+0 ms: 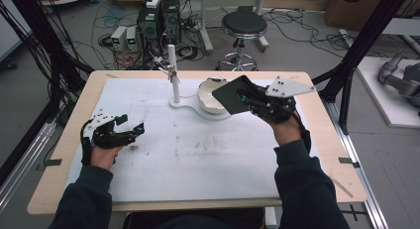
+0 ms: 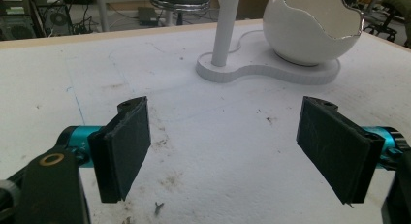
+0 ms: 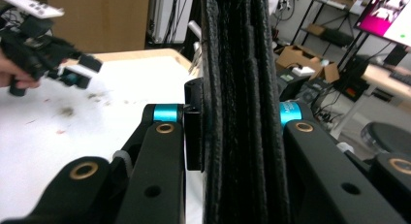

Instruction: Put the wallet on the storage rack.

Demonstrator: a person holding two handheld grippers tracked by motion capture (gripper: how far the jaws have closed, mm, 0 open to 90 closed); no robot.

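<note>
My right gripper (image 1: pixel 247 99) is shut on a flat black leather-like wallet (image 1: pixel 231 94), held tilted just above and beside a white broken-egg-shaped bowl (image 1: pixel 207 99). In the right gripper view the wallet (image 3: pixel 237 88) stands on edge between the jaws of my right gripper (image 3: pixel 237 136). My left gripper (image 1: pixel 131 124) rests low over the white mat (image 1: pixel 198 154) at the left, open and holding nothing. In the left gripper view its pads (image 2: pixel 128 146) stand wide apart, with the bowl (image 2: pixel 310 30) and a white post (image 2: pixel 225 30) on a shared white base (image 2: pixel 271 73) ahead.
The white post (image 1: pixel 173 75) rises left of the bowl and carries a small clip. The mat has dirt specks. Beyond the wooden table's far edge (image 1: pixel 198 73) stand a stool (image 1: pixel 242 26), computer towers (image 1: pixel 158 21) and floor cables. Black frame posts (image 1: pixel 361 40) flank the table.
</note>
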